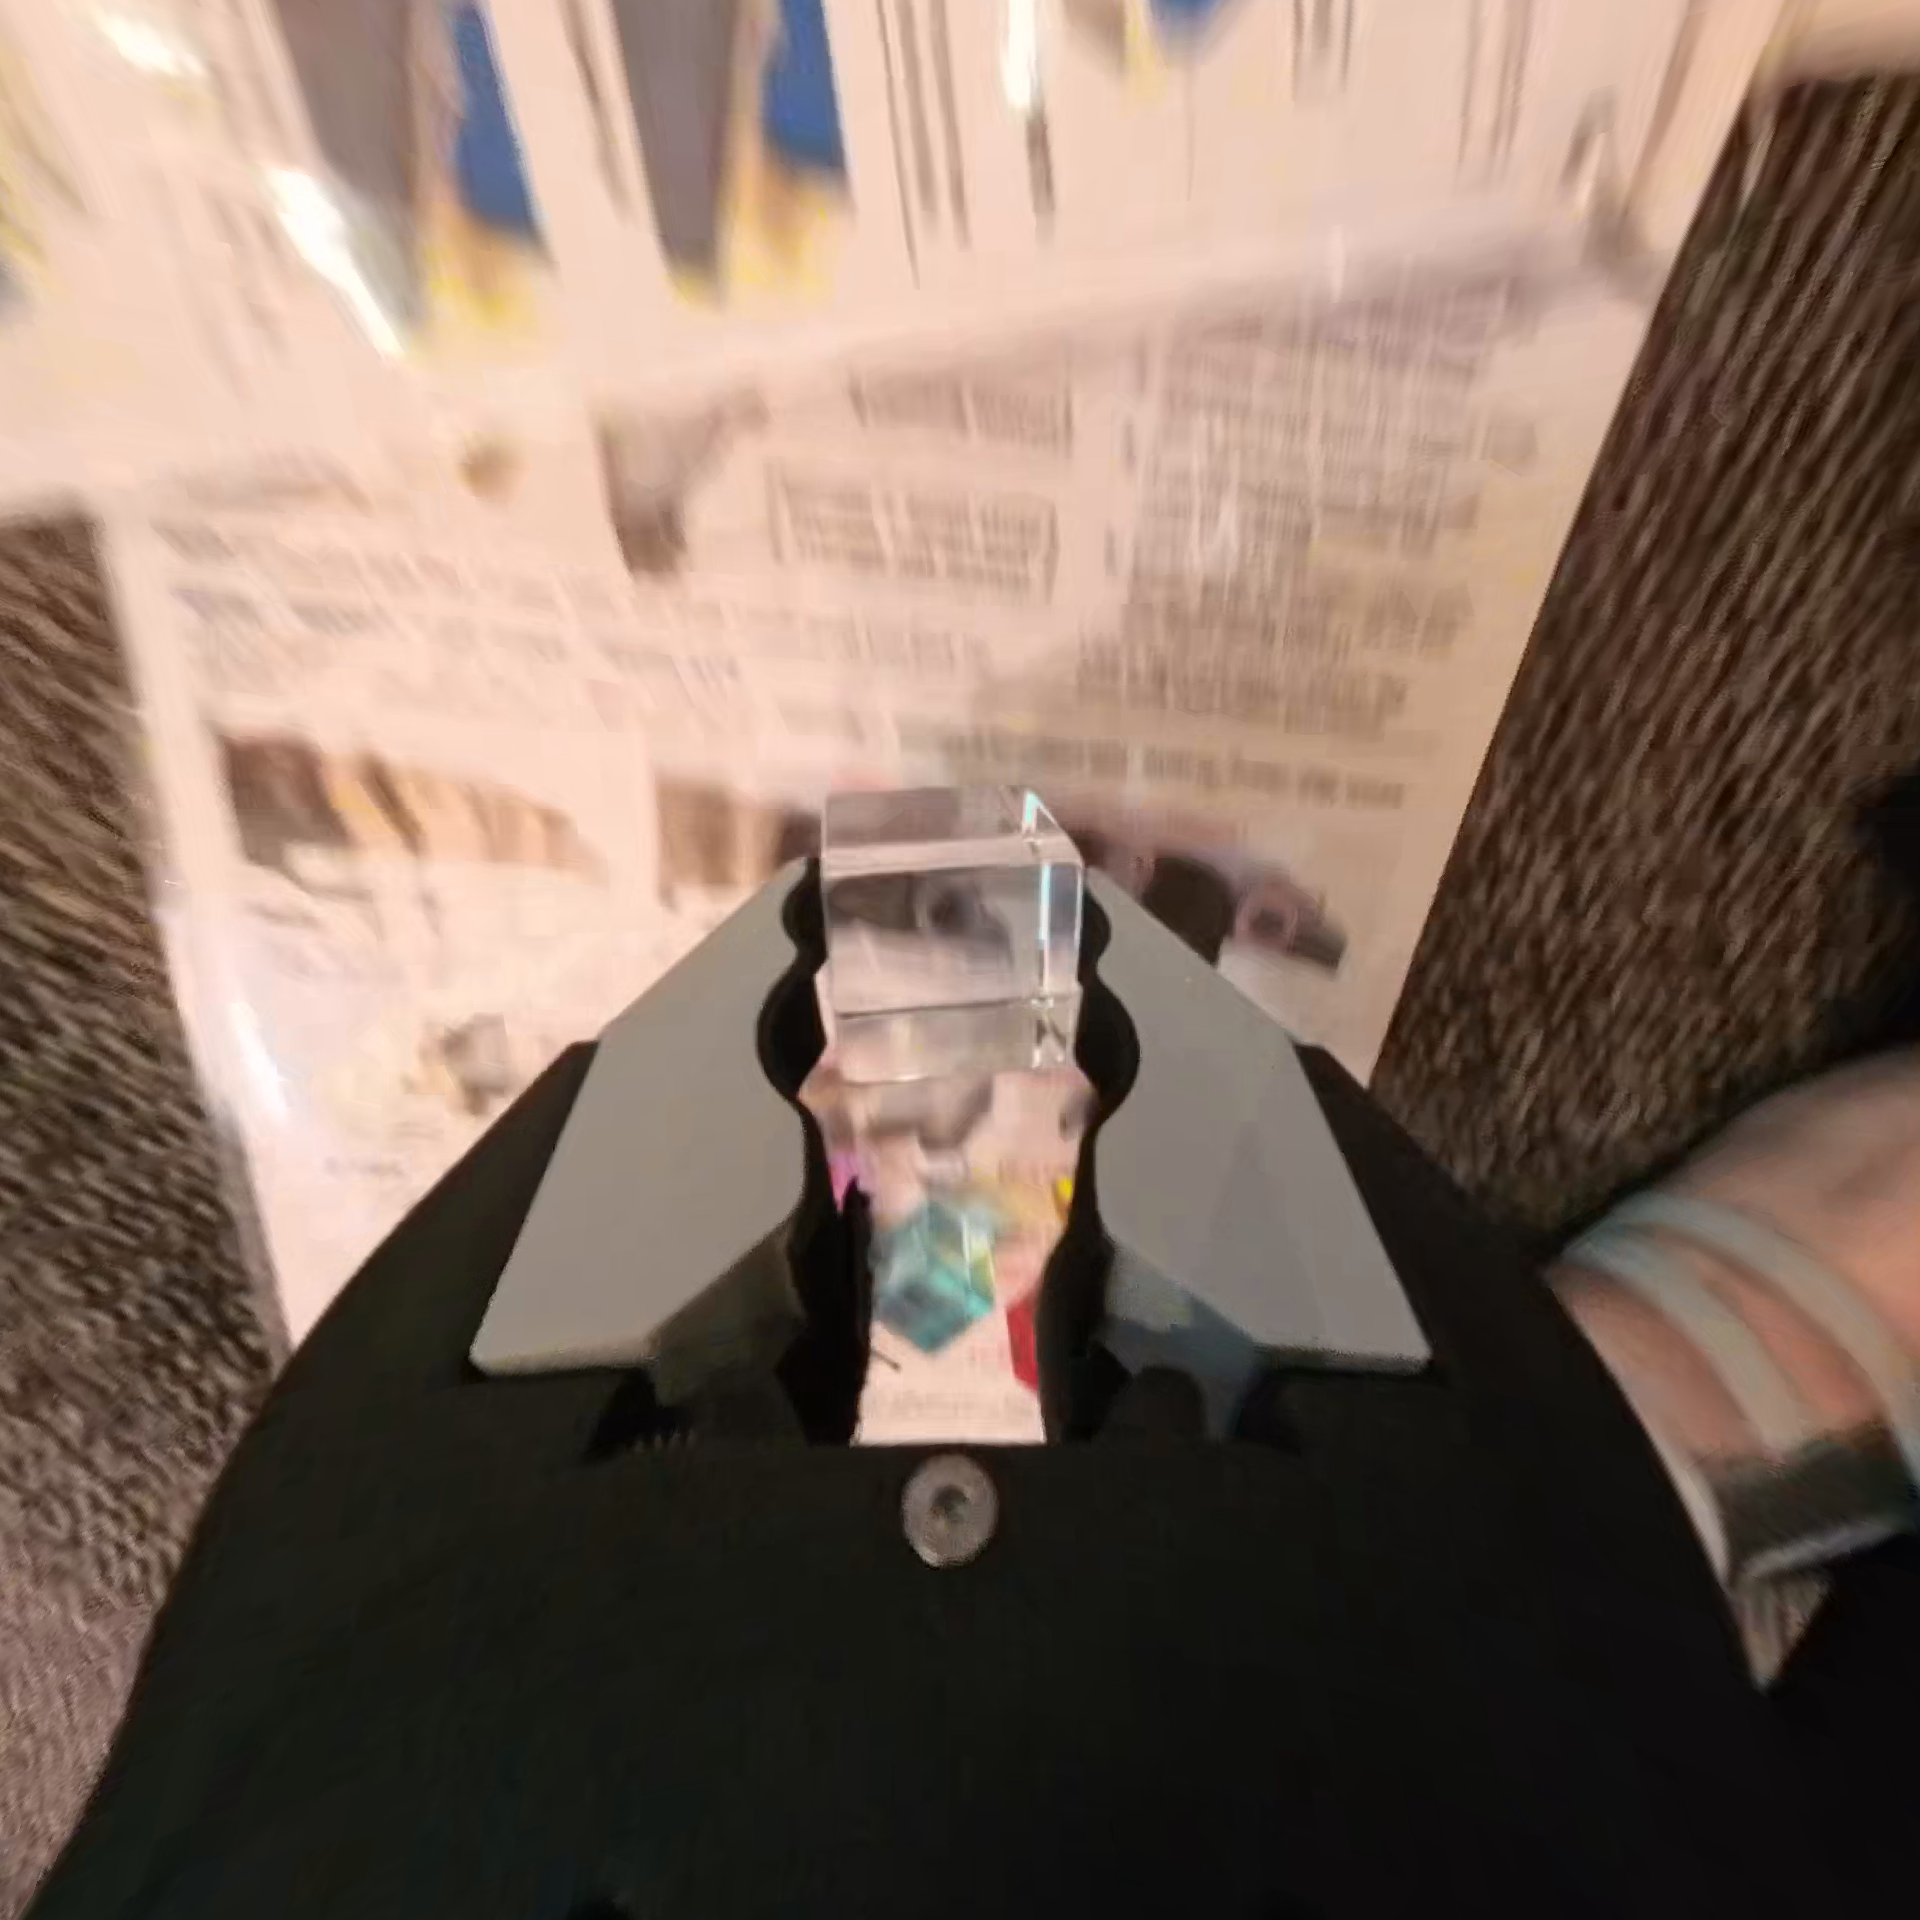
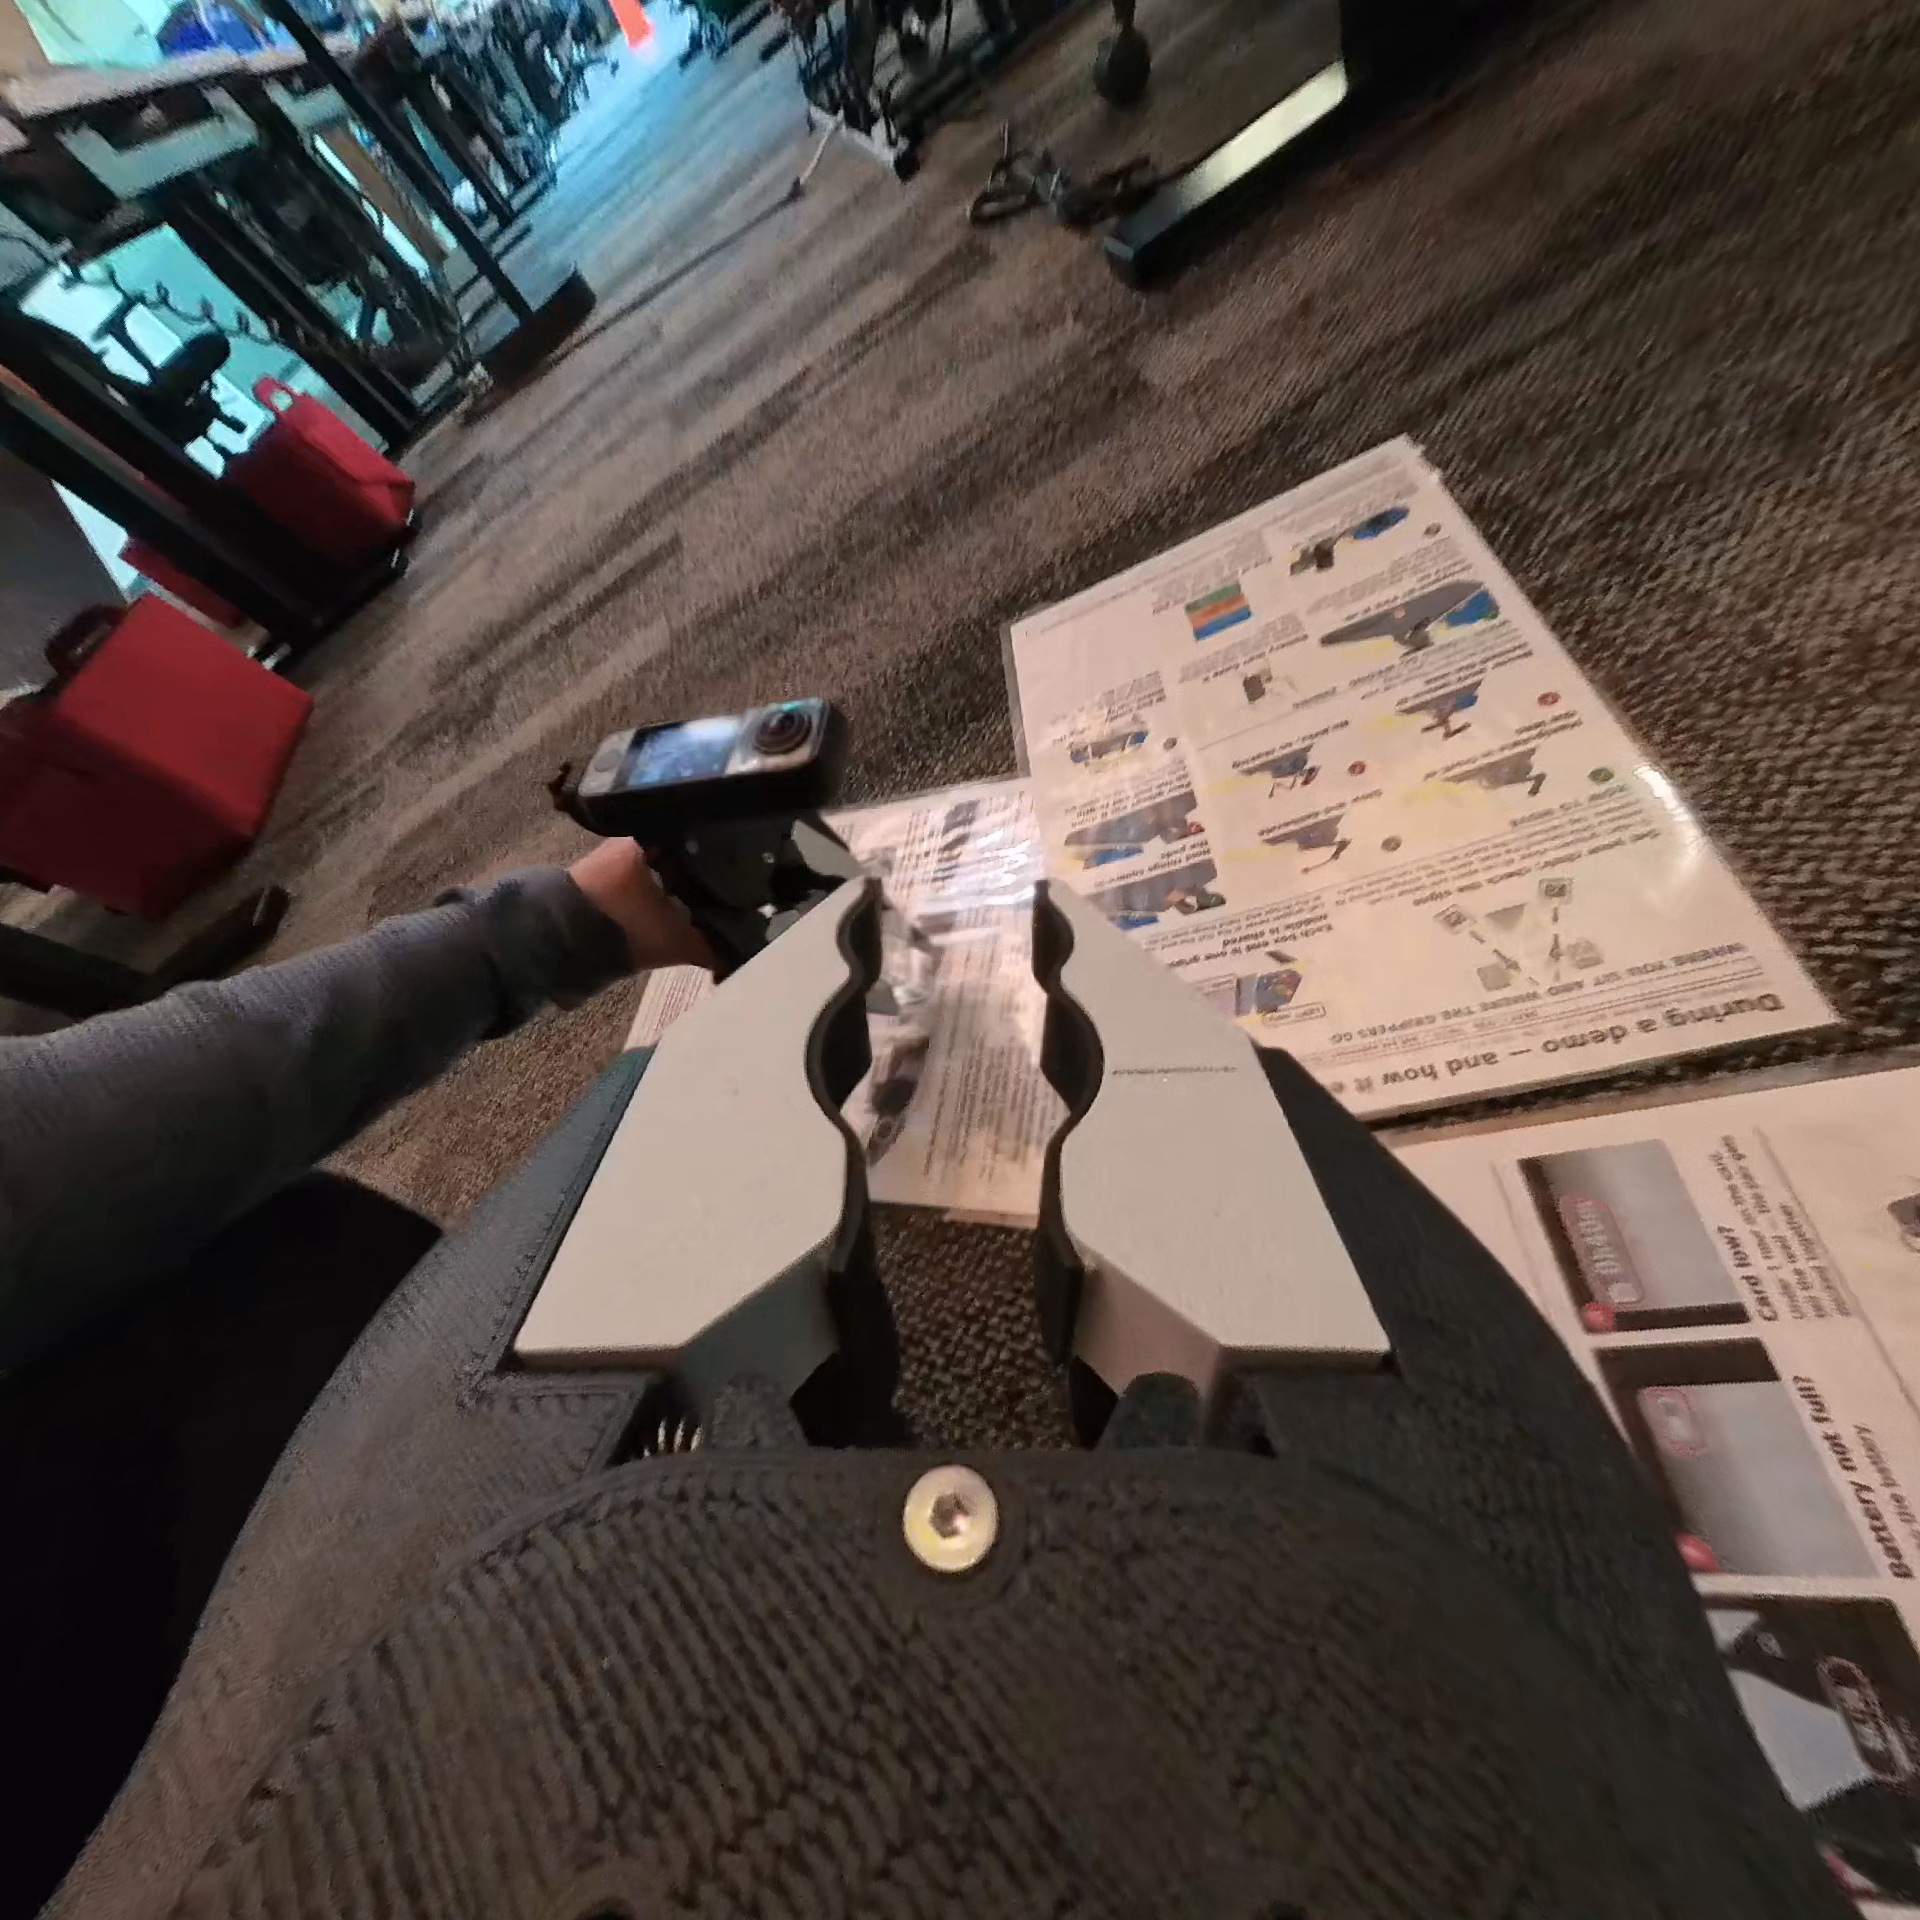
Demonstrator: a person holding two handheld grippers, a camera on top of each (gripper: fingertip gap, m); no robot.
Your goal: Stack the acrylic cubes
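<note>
The left gripper (image 1: 951,914) has its fingers (image 1: 686,1049) closed on a clear glass cube (image 1: 951,935), which sits between the tips with both inner faces against its sides. Beneath it lie laminated printed sheets (image 1: 520,623) on brown carpet (image 1: 1662,623), all heavily blurred. At the right edge of the left wrist view a sleeve (image 1: 1745,1351) shows.

The right gripper (image 2: 956,904) hangs with its fingers (image 2: 1143,1091) apart and nothing between them, above a laminated sheet (image 2: 966,1039) on the carpet (image 2: 935,468). Just beyond its left finger is the left gripper, held by a hand (image 2: 634,914) and carrying a small camera (image 2: 707,764). A larger sheet (image 2: 1403,779) lies far right, another sheet (image 2: 1714,1351) near right. Red boxes (image 2: 145,748) stand far left.
</note>
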